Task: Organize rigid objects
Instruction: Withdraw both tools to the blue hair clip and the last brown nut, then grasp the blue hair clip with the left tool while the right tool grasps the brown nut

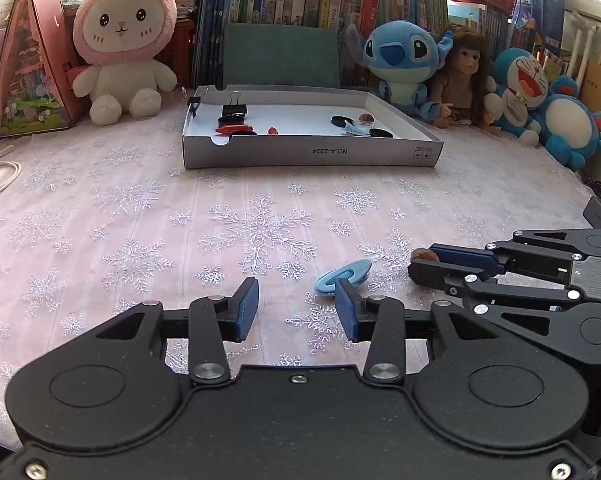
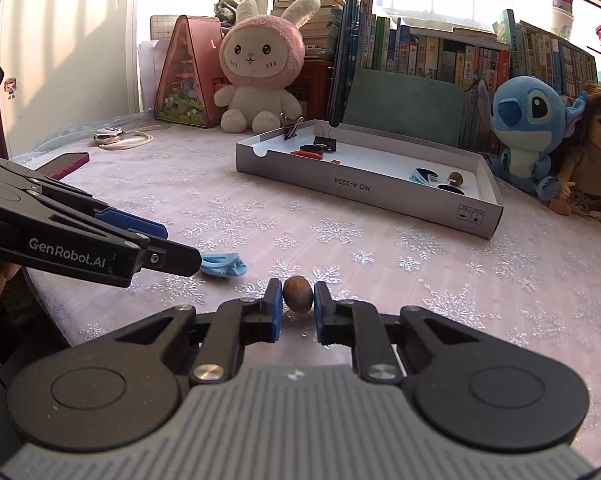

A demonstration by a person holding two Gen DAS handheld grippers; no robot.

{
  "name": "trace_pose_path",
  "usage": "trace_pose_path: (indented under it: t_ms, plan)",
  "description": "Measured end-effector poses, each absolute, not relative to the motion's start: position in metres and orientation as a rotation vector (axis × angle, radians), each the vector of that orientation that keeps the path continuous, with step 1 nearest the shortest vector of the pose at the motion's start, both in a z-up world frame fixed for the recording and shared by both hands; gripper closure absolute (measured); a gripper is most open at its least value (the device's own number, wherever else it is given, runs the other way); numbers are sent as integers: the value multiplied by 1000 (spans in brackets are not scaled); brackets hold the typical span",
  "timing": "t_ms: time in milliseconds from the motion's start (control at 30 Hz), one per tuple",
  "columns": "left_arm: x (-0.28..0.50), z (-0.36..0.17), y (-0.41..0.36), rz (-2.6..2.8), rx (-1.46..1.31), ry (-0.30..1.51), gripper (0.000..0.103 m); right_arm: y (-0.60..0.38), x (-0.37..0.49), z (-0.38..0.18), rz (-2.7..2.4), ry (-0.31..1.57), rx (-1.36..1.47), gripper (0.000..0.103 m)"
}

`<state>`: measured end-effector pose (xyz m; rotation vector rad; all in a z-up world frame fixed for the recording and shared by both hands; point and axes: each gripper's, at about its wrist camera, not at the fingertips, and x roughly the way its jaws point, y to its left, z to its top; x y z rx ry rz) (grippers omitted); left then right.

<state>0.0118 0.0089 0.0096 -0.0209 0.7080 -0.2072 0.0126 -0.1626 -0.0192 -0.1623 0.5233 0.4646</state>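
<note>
Brown nut [image 2: 297,294] clenched in right claw [image 2: 297,300]; left claw [image 1: 296,307] released beside blue clip [image 1: 342,276].

Bright window backlight, perhaps overexposed

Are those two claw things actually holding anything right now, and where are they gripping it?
The right gripper pinches a small brown nut across its middle, one pad on each side. The left gripper holds nothing; the blue clip lies on the tablecloth beside one finger.

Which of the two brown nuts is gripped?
The brown nut on the tablecloth, clamped by the right gripper; the other nut lies in the grey cardboard tray.
</note>
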Motion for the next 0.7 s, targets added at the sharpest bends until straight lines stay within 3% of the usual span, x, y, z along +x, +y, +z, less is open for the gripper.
trace_pose_path:
  t_ms: [67,300,700]
  plan:
    - [12,9,6,-214,-41,716,62,-169,13,-19,437,521,-156,82]
    - [11,8,-14,-170,-93,678,35,-183,14,-16,334,490,-138,82]
    - [14,-4,-37,-115,-74,649,35,-194,12,-20,268,477,-53,82]
